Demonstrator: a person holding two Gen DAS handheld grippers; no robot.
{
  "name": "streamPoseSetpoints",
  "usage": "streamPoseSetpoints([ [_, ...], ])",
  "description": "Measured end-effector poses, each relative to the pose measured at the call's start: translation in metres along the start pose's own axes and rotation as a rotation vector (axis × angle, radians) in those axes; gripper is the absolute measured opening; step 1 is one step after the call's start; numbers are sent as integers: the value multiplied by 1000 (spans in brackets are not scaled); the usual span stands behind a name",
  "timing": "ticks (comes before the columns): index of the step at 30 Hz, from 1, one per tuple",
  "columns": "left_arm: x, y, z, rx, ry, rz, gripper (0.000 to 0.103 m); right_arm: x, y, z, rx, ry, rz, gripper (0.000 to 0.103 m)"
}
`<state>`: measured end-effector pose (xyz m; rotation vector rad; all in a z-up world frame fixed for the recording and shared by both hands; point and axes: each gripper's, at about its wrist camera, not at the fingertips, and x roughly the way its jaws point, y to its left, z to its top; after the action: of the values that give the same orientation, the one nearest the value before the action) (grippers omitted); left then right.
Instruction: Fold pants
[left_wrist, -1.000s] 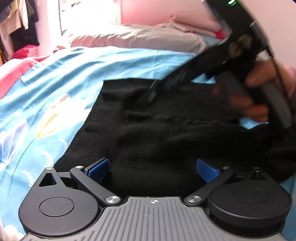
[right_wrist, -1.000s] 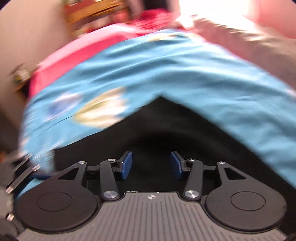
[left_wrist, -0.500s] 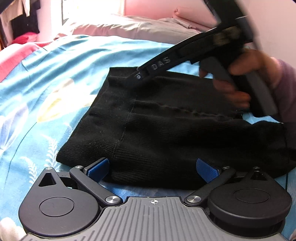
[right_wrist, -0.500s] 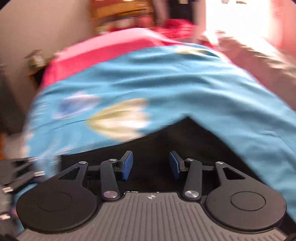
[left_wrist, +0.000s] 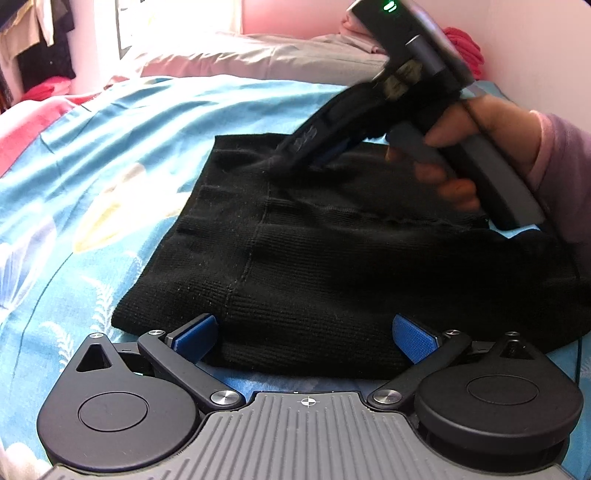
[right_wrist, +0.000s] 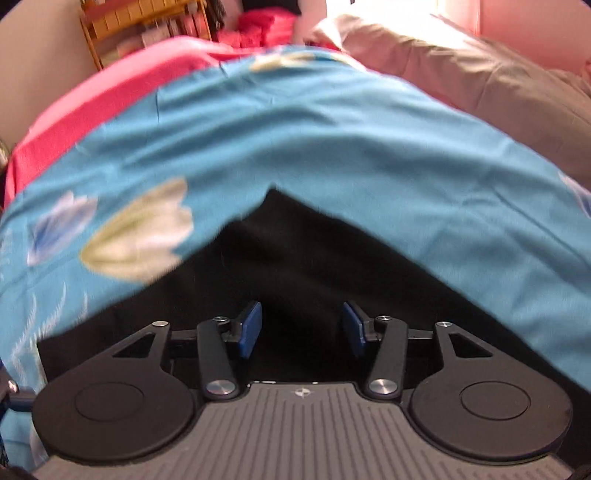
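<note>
right gripper (left_wrist: 291, 155) lowered onto folded pants (left_wrist: 332, 266), blue bedsheet (left_wrist: 110, 155) around

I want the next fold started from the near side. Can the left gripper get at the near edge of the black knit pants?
Probably yes: the left gripper is open, the black knit pants' near edge lies between its fingers, unobstructed.

Right wrist view: black pants (right_wrist: 314, 273) run under the right gripper (right_wrist: 302, 326), so their near edge is hidden; fabric there reads as plain black, weave lost to blur. Left wrist view: pants' (left_wrist: 332, 258) right end is cut off by the frame edge & partly covered by the hand (left_wrist: 476, 147). Right gripper's (left_wrist: 295, 158) tips are motion-blurred against dark cloth; can't tell if they touch it. Bedspread's (left_wrist: 92, 166) near-left corner falls outside the frame.
</note>
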<state>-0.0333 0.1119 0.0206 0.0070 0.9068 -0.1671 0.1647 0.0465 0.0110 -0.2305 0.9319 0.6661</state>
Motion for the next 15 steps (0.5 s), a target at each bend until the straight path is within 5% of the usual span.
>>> streamPoseSetpoints([
  [3, 5, -3, 6, -1, 22, 24, 103, 11, 8, 5, -29, -89, -27, 83],
  [6, 2, -4, 12, -5, 52, 28, 103, -17, -3, 8, 13, -70, -37, 68],
  [11, -19, -7, 36, 50, -12, 54, 103, -88, -55, -36, 80, -68, -84, 81],
  [15, -8, -21, 65, 99, -47, 61, 103, -77, -97, -77, 142, 19, -177, 81],
])
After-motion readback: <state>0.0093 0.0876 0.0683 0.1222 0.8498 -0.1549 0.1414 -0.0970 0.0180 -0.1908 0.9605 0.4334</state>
